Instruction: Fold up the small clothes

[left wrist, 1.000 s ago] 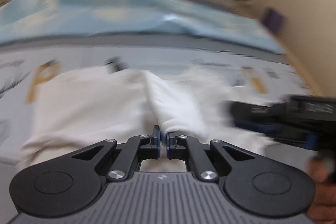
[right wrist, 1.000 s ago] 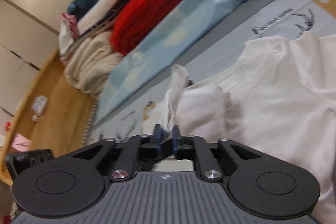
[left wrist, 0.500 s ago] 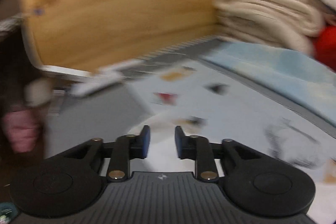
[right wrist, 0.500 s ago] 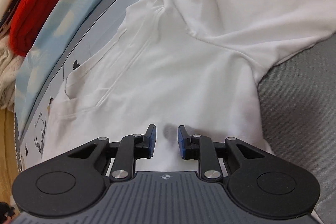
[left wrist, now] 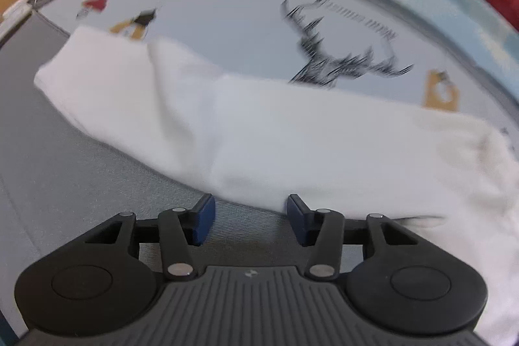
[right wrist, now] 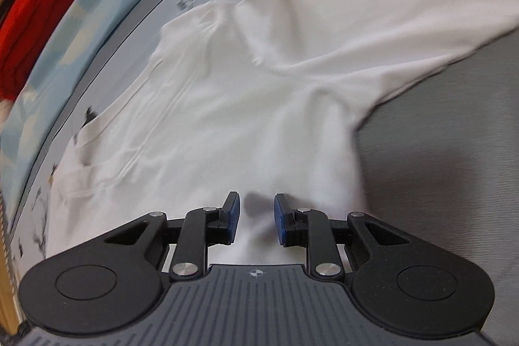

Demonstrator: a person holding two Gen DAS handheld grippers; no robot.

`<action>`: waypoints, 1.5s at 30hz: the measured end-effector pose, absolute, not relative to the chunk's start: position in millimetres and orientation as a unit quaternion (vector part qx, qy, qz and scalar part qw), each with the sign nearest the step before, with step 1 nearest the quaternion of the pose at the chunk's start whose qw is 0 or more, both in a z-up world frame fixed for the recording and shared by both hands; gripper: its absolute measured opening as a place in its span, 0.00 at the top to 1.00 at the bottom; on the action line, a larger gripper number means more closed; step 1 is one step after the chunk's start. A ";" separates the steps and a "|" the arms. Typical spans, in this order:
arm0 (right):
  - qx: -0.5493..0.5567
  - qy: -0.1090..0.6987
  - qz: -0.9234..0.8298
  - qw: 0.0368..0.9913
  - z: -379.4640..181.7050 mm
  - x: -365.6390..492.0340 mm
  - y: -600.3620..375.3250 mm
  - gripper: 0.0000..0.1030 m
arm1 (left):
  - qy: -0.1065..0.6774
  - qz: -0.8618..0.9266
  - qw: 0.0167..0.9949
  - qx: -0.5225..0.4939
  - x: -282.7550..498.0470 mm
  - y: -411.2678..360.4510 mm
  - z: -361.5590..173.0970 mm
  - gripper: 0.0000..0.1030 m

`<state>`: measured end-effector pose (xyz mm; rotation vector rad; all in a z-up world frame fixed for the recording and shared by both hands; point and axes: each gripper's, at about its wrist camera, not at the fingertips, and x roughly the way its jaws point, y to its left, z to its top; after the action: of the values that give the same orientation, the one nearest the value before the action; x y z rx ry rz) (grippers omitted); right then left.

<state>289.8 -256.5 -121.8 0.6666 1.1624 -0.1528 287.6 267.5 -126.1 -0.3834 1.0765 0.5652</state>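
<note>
Fingers first: our left gripper [left wrist: 248, 218] has its blue pads [left wrist: 203, 218] spread wide with nothing between them, only grey mat [left wrist: 65, 171] showing in the gap. Our right gripper [right wrist: 253, 222] has its pads [right wrist: 231, 216] parted more narrowly, also holding nothing, hovering over the cloth with a small shadow between the tips.

The white shirt [right wrist: 227, 106] lies spread on the mat, partly on the grey area and partly on the pale printed area [left wrist: 227, 12] with a deer drawing [left wrist: 340, 60] and tan tags.

Edges from the left view: the shirt [left wrist: 292, 135] runs as a band across the frame, its near edge just past our open tips, one end tapering off to the left. That frame is motion-blurred, so we can't read the hems.

Edges from the right view: one sleeve [right wrist: 389, 5] stretches up and right, its lower edge meeting the body at the armpit fold, with bare grey mat [right wrist: 438, 151] to the right of it.

Far side: a light blue sheet [right wrist: 81, 31] borders the mat, with a red folded pile [right wrist: 42, 21] behind it.
</note>
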 end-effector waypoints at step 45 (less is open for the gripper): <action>0.091 0.560 -0.016 0.823 -118.5 37.5 -314.9 0.94 | 0.555 0.068 0.820 -0.124 23.1 151.3 -129.7 0.95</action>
<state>37.5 -314.9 -118.5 0.1943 1.1922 -0.0338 23.1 151.3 -129.7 -0.2646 1.1823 0.1444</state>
